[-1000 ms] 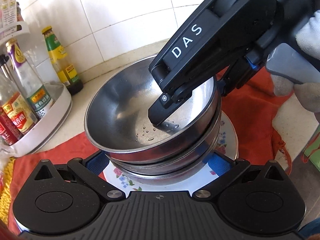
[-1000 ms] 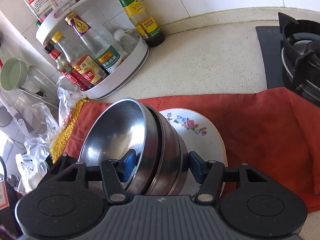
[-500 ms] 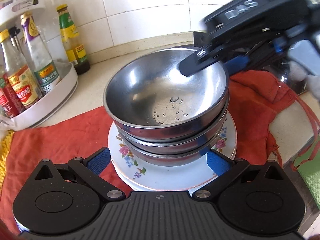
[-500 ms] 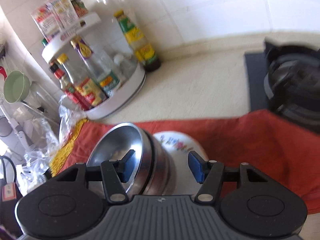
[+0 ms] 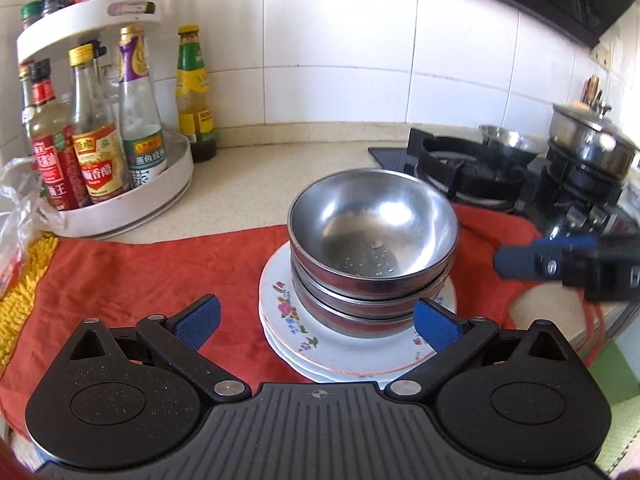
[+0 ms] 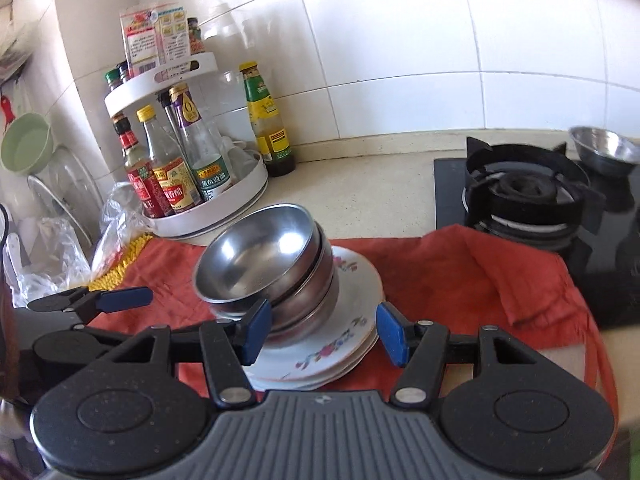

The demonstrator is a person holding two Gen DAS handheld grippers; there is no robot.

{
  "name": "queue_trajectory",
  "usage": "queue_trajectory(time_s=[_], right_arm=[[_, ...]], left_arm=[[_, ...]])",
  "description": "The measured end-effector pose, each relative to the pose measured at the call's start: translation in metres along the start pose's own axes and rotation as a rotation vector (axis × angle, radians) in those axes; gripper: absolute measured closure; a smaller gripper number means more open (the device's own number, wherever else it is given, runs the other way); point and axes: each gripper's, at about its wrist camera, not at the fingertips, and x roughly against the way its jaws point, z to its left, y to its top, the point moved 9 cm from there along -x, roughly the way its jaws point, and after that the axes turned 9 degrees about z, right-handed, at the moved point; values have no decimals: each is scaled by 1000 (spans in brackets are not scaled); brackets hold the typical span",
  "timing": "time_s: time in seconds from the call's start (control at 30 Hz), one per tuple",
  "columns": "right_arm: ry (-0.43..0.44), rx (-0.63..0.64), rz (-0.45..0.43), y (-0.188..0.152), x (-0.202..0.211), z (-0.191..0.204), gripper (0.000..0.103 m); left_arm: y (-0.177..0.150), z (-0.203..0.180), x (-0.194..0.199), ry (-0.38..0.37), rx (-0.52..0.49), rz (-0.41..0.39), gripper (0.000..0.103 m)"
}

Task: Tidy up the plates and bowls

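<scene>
Left wrist view shows what has changed: a second ago my right fingers were hooked over the rim of the top shiny steel bowl [image 5: 373, 226], and now my right gripper [image 5: 516, 262] has pulled off to the side, clear of the stack. My left gripper [image 5: 316, 318] has backed away too; its blue-padded fingers are spread wide and hold nothing. In the right wrist view my right fingers are likewise spread, empty, just short of the bowls.

So the nested steel bowls sit free on the stack of white flowered plates [image 5: 304, 334], on the red cloth [image 5: 140, 276] over the desk — I judge the stacking done. Nearby stand the white round bottle rack [image 5: 132, 200], a green-labelled sauce bottle [image 5: 195, 96] and the black gas stove [image 5: 472, 168] — none blocks the stack.
</scene>
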Motion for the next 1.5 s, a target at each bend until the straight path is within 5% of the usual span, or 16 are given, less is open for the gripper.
queue_trajectory(time_s=[0.17, 0.73, 0.97, 1.13, 1.5], right_arm=[[-22, -11, -16, -14, 12, 13, 43], [-56, -63, -20, -57, 30, 38, 43], [-46, -54, -66, -54, 46, 46, 43], [-54, -25, -79, -54, 49, 56, 43], [-75, -63, -39, -64, 39, 54, 43]], left_arm=[[-3, 6, 18, -64, 48, -39, 0], [-32, 15, 48, 1, 61, -32, 0], [-25, 14, 83, -24, 61, -128, 0], [-29, 10, 79, 23, 20, -85, 0], [-40, 22, 61, 24, 92, -27, 0]])
